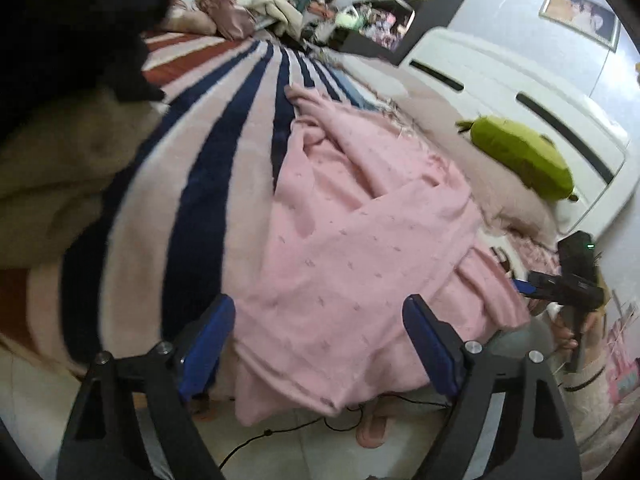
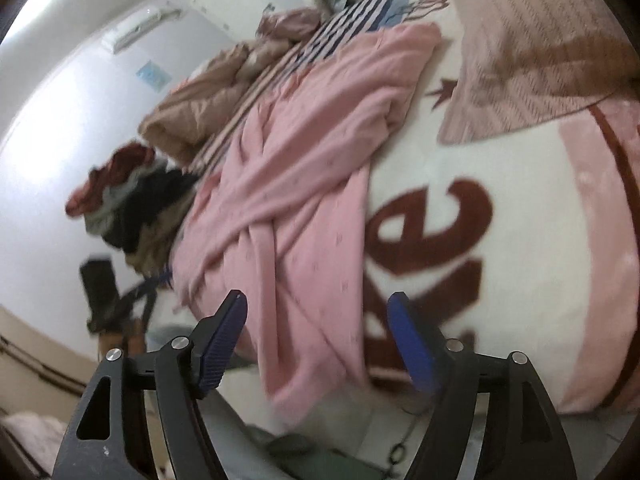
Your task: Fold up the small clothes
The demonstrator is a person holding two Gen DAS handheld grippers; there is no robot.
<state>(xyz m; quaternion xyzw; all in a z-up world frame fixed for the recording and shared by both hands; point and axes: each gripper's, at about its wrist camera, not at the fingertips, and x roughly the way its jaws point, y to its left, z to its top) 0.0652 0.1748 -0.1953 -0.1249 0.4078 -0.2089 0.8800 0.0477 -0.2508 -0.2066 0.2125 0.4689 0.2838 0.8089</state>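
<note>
A pink knit garment point(image 1: 340, 240) lies rumpled on the bed, with one end hanging over the near edge. It also shows in the right wrist view point(image 2: 296, 208), with twisted folds across its middle. My left gripper point(image 1: 320, 340) is open, its blue pads on either side of the garment's hanging end, holding nothing. My right gripper point(image 2: 318, 340) is open and empty above the garment's near end. The right gripper also appears in the left wrist view point(image 1: 560, 284) at the garment's right side.
The bed carries a striped blanket point(image 1: 208, 168) and a white blanket with dark red letters point(image 2: 460, 220). A green plush point(image 1: 524, 156) lies by the white headboard point(image 1: 500, 80). A pile of dark clothes point(image 2: 132, 208), a tan quilt point(image 2: 192, 116) and a pillow point(image 2: 532, 48) surround the garment.
</note>
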